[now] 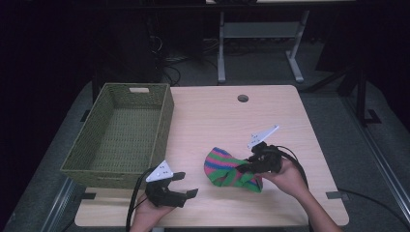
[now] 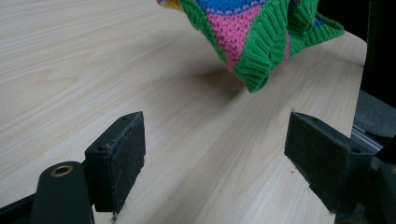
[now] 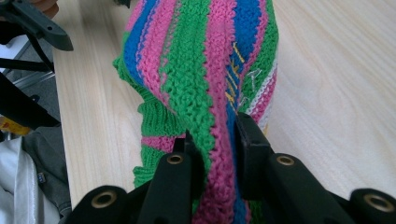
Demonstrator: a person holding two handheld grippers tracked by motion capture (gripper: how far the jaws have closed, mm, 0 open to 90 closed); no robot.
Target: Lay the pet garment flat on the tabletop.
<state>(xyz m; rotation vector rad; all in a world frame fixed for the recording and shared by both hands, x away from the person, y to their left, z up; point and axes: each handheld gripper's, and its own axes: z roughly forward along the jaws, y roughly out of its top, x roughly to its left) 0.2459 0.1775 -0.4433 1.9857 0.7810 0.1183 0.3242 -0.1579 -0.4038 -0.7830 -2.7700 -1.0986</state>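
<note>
One striped pink, green and blue knitted cloth (image 1: 231,170) and one green woven basket (image 1: 121,135) sit on the table. The right gripper (image 3: 217,140) pinches the cloth, its far end perhaps folded under; the left gripper (image 1: 186,183) stands spread and bare.

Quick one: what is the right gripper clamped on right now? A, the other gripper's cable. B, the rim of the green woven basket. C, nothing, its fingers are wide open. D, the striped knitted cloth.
D: in the right gripper view the right gripper pinches a fold of the striped knitted cloth between its fingers.
</note>
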